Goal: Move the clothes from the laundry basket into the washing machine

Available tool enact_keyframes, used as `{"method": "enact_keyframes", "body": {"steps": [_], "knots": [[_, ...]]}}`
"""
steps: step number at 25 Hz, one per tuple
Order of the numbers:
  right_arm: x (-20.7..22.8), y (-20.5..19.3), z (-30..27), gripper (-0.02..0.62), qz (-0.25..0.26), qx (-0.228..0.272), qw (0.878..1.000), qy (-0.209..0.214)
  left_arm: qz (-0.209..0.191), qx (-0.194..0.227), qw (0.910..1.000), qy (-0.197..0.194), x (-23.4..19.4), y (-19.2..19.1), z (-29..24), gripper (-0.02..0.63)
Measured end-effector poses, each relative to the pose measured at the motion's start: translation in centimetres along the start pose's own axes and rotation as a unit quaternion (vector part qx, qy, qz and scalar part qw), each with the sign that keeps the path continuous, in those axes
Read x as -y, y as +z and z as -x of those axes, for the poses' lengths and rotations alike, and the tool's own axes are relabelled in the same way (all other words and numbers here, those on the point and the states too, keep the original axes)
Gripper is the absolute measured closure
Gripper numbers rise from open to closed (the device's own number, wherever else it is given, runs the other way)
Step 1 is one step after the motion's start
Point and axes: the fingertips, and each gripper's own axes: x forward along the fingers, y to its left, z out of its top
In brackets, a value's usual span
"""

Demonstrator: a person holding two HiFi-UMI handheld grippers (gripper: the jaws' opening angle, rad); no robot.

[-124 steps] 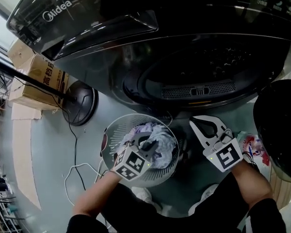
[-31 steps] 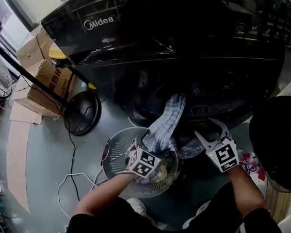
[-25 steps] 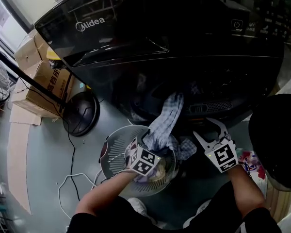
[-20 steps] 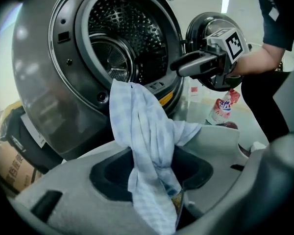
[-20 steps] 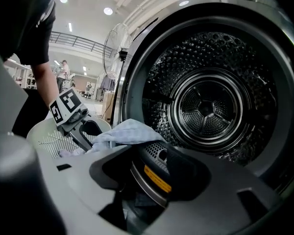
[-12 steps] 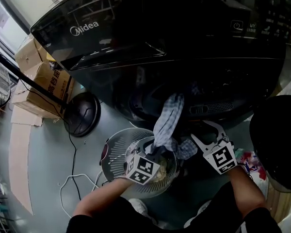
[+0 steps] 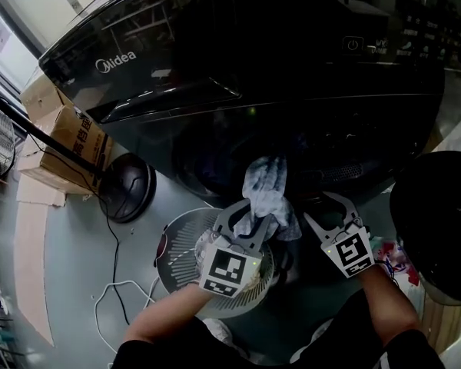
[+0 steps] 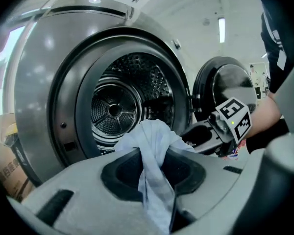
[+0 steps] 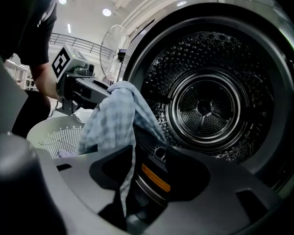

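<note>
My left gripper [image 7: 251, 211] is shut on a pale blue checked cloth [image 7: 267, 190]; its jaws have just been closing on it. It holds the cloth bunched up in front of the dark drum opening [image 7: 230, 156] of the black washing machine. In the left gripper view the cloth [image 8: 154, 146] is pinched between the jaws, with the steel drum [image 8: 115, 111] straight ahead. Below stands the white laundry basket [image 7: 177, 252], with a little more clothing inside. My right gripper [image 7: 330, 206] is open just right of the cloth. A strip of cloth [image 9: 112, 121] hangs past its left jaw.
The round washer door [image 7: 436, 221] stands open at the right. A fan's black base [image 7: 129, 187] and pole stand left of the basket, with cardboard boxes [image 7: 69, 133] behind. A white cable [image 7: 115, 298] lies on the floor by the basket.
My left gripper has risen out of the basket toward the drum opening, with the cloth gathered up in it. The right gripper has stayed in place.
</note>
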Motion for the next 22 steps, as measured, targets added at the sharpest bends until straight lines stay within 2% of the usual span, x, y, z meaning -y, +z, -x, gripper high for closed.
{"method": "enact_keyframes", "body": {"steps": [5,11,17,22], "knots": [[1.5,0.4,1.1,0.396,-0.013,0.018,1.000,-0.022,0.027,0.060,0.9975,0.025,-0.3,4.8,-2.9,0.495],[3.2,1.0,2.6,0.396,-0.031,0.039,0.997,-0.052,0.062,0.125,0.9884,0.060,-1.7,10.3,-6.0,0.495],[3.7,0.9,3.6,0.396,-0.021,0.041,0.997,-0.060,0.078,0.147,0.9820,0.091,-2.9,11.4,-9.3,0.495],[3.4,0.4,3.7,0.396,-0.031,0.039,0.997,-0.055,0.081,0.132,0.9808,0.118,-5.8,11.2,-13.7,0.495]]}}
